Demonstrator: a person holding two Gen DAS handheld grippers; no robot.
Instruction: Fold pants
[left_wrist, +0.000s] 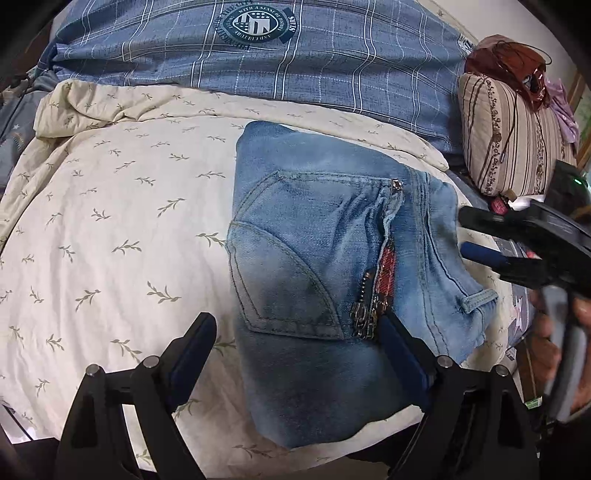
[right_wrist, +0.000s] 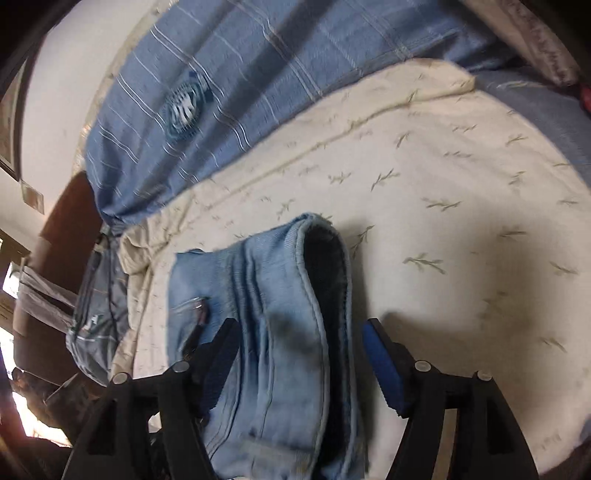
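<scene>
Light blue jeans (left_wrist: 314, 236) lie folded into a compact bundle on the cream leaf-print quilt (left_wrist: 122, 206), back pocket and a zip with a red patch facing up. My left gripper (left_wrist: 295, 339) hovers over the near end of the bundle, jaws wide; its right finger (left_wrist: 399, 343) is above the denim and its left finger (left_wrist: 195, 343) is over the quilt. My right gripper (right_wrist: 301, 343) straddles the waistband end of the jeans (right_wrist: 295, 295), open, with a gap on its right side. It also shows at the bundle's right edge as the right gripper (left_wrist: 463, 234), held by a hand (left_wrist: 554, 343).
A blue plaid duvet (left_wrist: 295, 66) is piled along the far side of the bed. A striped pillow (left_wrist: 509, 147) with reddish clothing on top sits at the far right. Grey fabric (right_wrist: 99, 314) hangs off the bed's side, near dark furniture.
</scene>
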